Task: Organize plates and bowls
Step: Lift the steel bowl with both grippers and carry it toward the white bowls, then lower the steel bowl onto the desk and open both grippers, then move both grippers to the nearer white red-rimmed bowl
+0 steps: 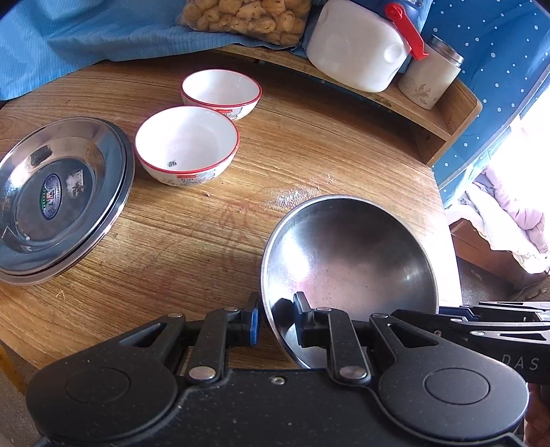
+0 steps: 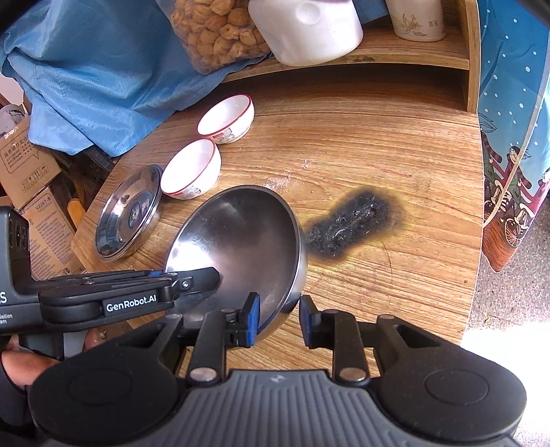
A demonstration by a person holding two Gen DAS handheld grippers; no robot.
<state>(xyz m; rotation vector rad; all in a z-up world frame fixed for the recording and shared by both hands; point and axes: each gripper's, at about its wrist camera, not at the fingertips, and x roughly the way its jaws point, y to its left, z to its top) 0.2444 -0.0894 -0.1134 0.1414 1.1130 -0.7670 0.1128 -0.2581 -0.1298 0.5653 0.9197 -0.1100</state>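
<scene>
A steel bowl (image 1: 350, 261) sits tilted near the table's front; it also shows in the right wrist view (image 2: 240, 237). My left gripper (image 1: 276, 321) straddles its near-left rim, jaws open with gaps beside the wall. My right gripper (image 2: 279, 321) straddles the near-right rim, jaws also apart around the wall. Two white bowls with red rims stand apart further back, the near one (image 1: 187, 144) and the far one (image 1: 221, 91). Stacked steel plates (image 1: 58, 192) lie at the left.
A wooden shelf (image 1: 443, 113) at the back holds a white jug (image 1: 357, 48), a jar (image 1: 429, 75) and a bag of snacks (image 1: 247, 17). Blue cloth (image 1: 86, 34) hangs at the back left. A burnt patch (image 2: 354, 223) marks the table (image 1: 309, 148) right of the bowl.
</scene>
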